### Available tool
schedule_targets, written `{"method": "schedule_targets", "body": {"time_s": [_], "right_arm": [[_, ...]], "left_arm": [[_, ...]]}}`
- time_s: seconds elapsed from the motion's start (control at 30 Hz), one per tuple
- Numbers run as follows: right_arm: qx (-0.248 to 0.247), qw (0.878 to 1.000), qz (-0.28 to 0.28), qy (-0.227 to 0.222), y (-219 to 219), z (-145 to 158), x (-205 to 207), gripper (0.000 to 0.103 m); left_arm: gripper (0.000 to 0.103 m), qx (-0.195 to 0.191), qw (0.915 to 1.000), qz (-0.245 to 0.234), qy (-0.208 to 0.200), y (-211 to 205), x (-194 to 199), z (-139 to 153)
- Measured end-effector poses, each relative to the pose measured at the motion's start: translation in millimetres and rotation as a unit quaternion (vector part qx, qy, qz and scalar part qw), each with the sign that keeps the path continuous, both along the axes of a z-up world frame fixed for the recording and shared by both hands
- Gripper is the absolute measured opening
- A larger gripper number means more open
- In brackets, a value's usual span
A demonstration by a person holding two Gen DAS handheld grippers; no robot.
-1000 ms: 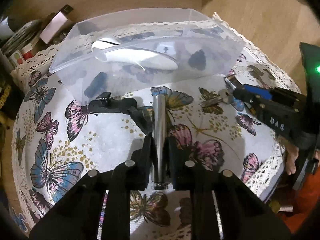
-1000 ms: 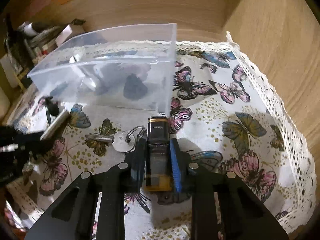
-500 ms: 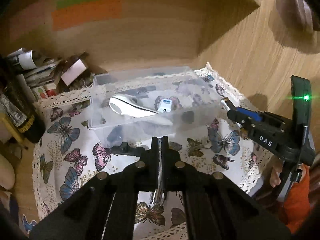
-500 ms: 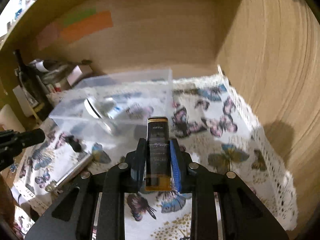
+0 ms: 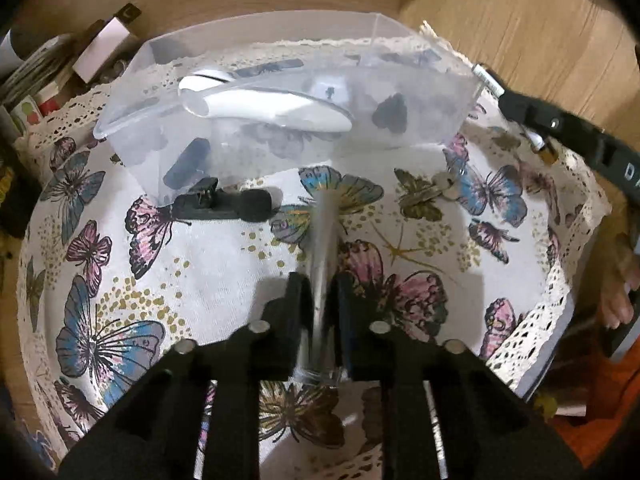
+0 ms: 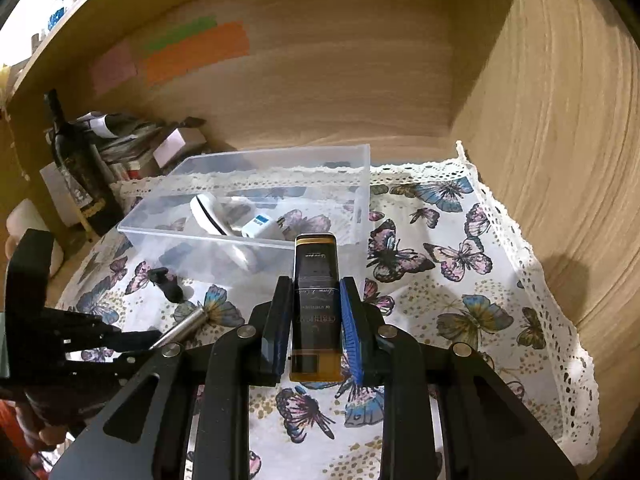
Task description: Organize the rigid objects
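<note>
Between the fingers of the left gripper (image 5: 320, 292) sits a slim metal cylinder (image 5: 322, 264), clamped at its near end, with its far tip pointing toward the clear plastic box (image 5: 420, 92) at the back of the table (image 5: 224, 264). It is motion-blurred in the left wrist view, so whether it touches the butterfly-print cloth cannot be told. From the right wrist view the same cylinder (image 6: 182, 326) slants out of the left gripper (image 6: 136, 338) near the table's left edge, its free end aimed at the box.

Clenched in the right gripper (image 6: 316, 312) is a black rectangular bottle with gold trim (image 6: 316, 296), lying lengthwise along the fingers; its far end projects beyond the fingertips, close in front of the near wall of the box (image 6: 208, 240) and raised above the cloth. In the left wrist view the right gripper (image 5: 516, 108) reaches in from the table's right edge, level with the box's right corner.

Inside the box lie a white elongated device (image 5: 272, 106) and a small white-and-blue item (image 6: 260, 226). On the cloth just in front of the box, a black clip-on piece (image 5: 224, 202) lies left of the cylinder's tip, apart from it, and a key (image 5: 432, 190) lies to the right.
</note>
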State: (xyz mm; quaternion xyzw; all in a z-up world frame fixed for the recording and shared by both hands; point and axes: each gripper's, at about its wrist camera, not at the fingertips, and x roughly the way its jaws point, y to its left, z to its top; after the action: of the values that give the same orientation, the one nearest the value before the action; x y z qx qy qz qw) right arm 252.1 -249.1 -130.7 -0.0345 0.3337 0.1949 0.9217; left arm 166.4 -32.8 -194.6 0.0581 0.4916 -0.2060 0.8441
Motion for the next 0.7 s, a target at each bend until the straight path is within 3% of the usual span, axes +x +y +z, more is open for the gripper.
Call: {"method": "schedule_targets", "body": {"time_s": [0.2, 0.37, 0.4, 0.5, 0.57, 0.7], "right_arm": [[0.005, 1.000, 0.003, -0.007, 1, 5, 2, 0.022], [0.011, 1.000, 0.011, -0.024, 5, 15, 2, 0.022], [0.012, 0.999, 0.013, -0.027, 6, 18, 2, 0.022], [0.015, 0.999, 0.017, -0.035, 9, 23, 3, 0.022], [0.016, 0.999, 0.020, -0.040, 11, 26, 2, 0.022], [0.018, 0.999, 0.026, -0.038, 13, 25, 3, 0.022]], "left_arm": [[0.015, -0.022, 0.9994, 0.015, -0.023, 5, -4, 22], [0.013, -0.061, 0.9937, 0.028, -0.090, 22, -16, 76], [0.000, -0.067, 0.9929, 0.026, -0.095, 25, -16, 85], [0.000, -0.081, 0.9890, 0.029, -0.120, 35, -16, 109], [0.000, -0.074, 0.9883, 0.030, -0.130, 39, -13, 113], [0.001, -0.055, 0.9928, 0.024, -0.104, 40, -10, 97]]}}
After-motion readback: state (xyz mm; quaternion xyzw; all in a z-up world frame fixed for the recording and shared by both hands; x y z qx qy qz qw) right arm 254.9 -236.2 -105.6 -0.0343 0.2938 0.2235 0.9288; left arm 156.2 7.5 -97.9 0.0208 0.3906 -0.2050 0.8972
